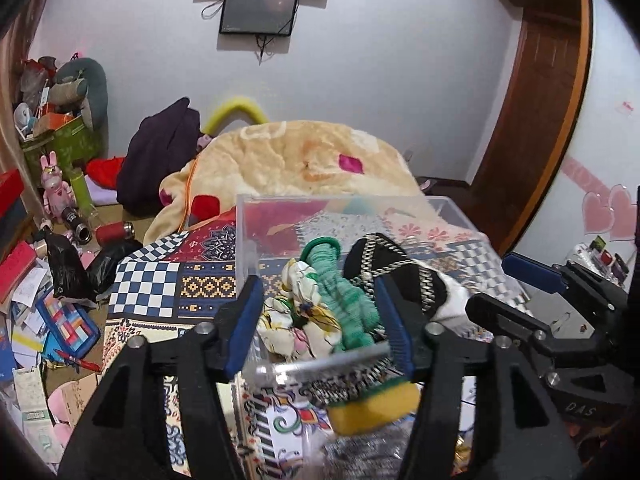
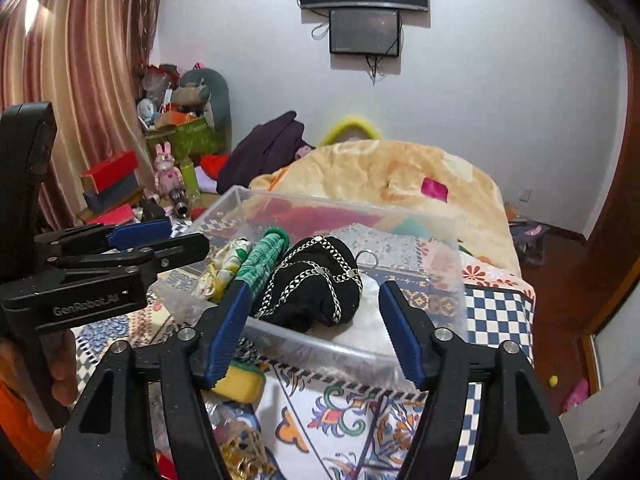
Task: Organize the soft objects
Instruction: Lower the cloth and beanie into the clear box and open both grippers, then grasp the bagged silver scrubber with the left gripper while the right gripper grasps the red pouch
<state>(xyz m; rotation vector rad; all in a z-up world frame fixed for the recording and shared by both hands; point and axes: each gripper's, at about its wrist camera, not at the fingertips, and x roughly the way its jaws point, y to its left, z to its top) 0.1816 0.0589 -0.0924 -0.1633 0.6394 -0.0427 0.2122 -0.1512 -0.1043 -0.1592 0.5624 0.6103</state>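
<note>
A clear plastic box point(image 1: 340, 200) point(image 2: 320, 202) stands on the bed. In it lie a floral cloth point(image 1: 304, 280) point(image 2: 224, 264), a green knitted piece point(image 1: 344, 300) point(image 2: 260, 260), a black piece with silver chain trim point(image 1: 384, 256) point(image 2: 316, 280) and a white cloth point(image 1: 452, 300) point(image 2: 368, 320). My left gripper point(image 1: 320, 320) point(image 2: 188, 236) is open over the box's near left end, pads clear of the green piece. My right gripper point(image 2: 314, 328) point(image 1: 486, 282) is open at the near right end, with the black piece beyond its pads. A yellow sponge point(image 1: 372, 408) point(image 2: 240, 386) lies just in front of the box.
The patterned bedspread point(image 1: 160, 280) carries a cream blanket point(image 1: 300, 160) behind the box. Left of the bed the floor is heaped with papers, toys and bottles point(image 1: 40, 300). A dark purple garment point(image 1: 160, 152) lies at the back, a wooden door point(image 1: 540, 100) at the right. A hand point(image 2: 64, 368) holds the left gripper.
</note>
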